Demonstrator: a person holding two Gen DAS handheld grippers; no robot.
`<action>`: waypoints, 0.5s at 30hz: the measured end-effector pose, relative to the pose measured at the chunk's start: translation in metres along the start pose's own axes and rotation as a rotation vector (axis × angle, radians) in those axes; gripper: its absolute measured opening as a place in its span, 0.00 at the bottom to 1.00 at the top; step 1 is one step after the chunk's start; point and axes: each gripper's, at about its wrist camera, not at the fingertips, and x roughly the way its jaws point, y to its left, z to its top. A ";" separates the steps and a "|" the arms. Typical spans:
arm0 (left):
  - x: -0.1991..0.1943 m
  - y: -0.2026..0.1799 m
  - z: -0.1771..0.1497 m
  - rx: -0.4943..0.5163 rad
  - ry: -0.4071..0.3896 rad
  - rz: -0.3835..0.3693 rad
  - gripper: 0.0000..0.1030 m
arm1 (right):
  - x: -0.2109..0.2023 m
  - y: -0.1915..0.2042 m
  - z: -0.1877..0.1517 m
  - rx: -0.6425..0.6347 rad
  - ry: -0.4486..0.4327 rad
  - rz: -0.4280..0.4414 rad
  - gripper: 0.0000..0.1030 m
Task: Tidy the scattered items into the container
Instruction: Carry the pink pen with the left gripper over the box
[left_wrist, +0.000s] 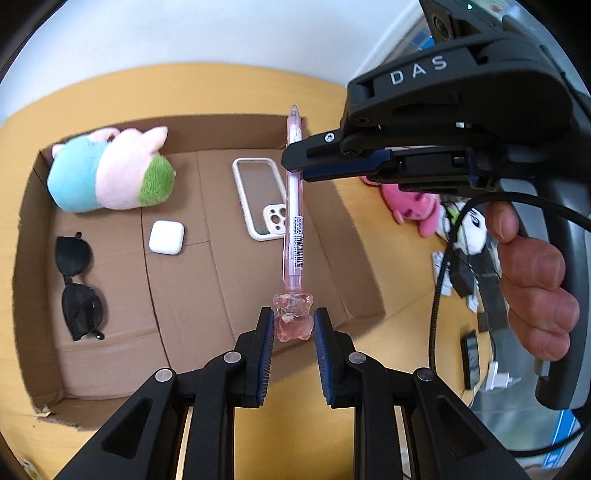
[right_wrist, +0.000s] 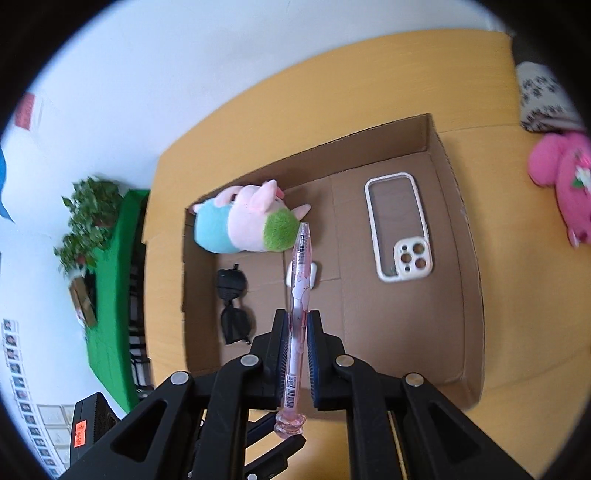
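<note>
A pink pen with a clear bear-shaped end hangs over the open cardboard box. My right gripper is shut on the pen's barrel; it also shows in the left wrist view. My left gripper is open, its fingers on either side of the bear end without clamping it. In the box lie a pastel plush toy, black sunglasses, a white earbud case and a white phone case.
The box sits on a yellow table. A pink plush toy lies on the table right of the box, also in the left wrist view. Cables and small clutter lie beyond it. A patterned cloth item is at the far right.
</note>
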 end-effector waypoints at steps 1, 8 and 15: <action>0.006 0.003 0.004 -0.010 0.008 -0.002 0.21 | 0.005 0.000 0.004 -0.011 0.009 -0.008 0.09; 0.049 0.023 0.019 -0.070 0.082 -0.004 0.21 | 0.052 -0.014 0.030 -0.052 0.078 -0.061 0.09; 0.099 0.042 0.022 -0.162 0.172 -0.010 0.21 | 0.106 -0.033 0.040 -0.009 0.151 -0.120 0.09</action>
